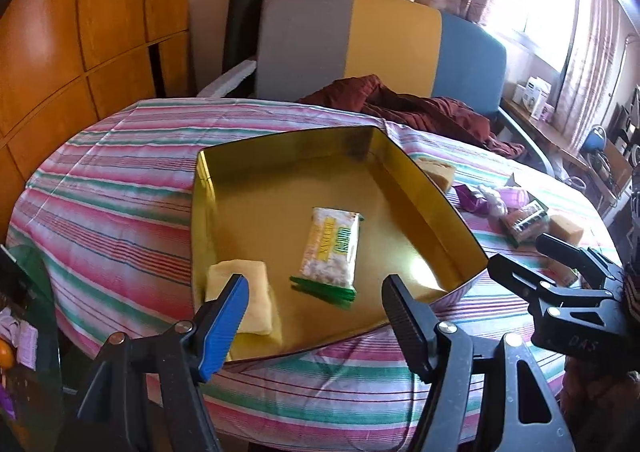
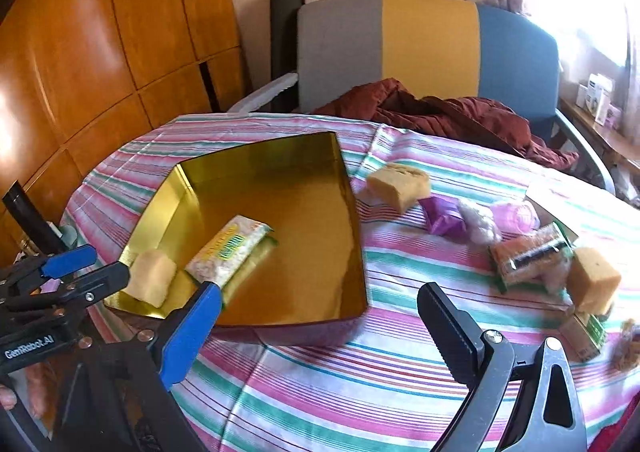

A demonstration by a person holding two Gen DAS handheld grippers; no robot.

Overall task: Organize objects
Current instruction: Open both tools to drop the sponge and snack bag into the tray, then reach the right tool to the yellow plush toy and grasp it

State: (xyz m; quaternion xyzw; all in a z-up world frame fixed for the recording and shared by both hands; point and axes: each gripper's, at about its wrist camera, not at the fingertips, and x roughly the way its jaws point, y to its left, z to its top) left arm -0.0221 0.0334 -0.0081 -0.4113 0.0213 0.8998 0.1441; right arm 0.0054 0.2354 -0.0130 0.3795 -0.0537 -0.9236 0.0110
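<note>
A gold tin box (image 1: 280, 156) (image 2: 248, 156) sits on the striped tablecloth. In it lie a snack packet (image 1: 332, 248) (image 2: 228, 248) and a pale yellow sponge (image 1: 248, 292) (image 2: 152, 282). My left gripper (image 1: 316, 300) is open and empty over the box's near edge; it also shows in the right wrist view (image 2: 76, 268). My right gripper (image 2: 320, 308) is open and empty just right of the box; it also shows in the left wrist view (image 1: 560, 260). Loose on the cloth to the right lie a yellow sponge (image 2: 400, 184), a purple wrapper (image 2: 444, 218), a wrapped packet (image 2: 528, 256) and another sponge (image 2: 592, 280).
A dark red cloth (image 2: 440, 112) lies at the table's far edge before a grey, yellow and blue chair (image 2: 428, 44). A wooden cabinet (image 2: 100, 52) stands at the left. A side shelf with boxes (image 2: 600, 96) is at the right.
</note>
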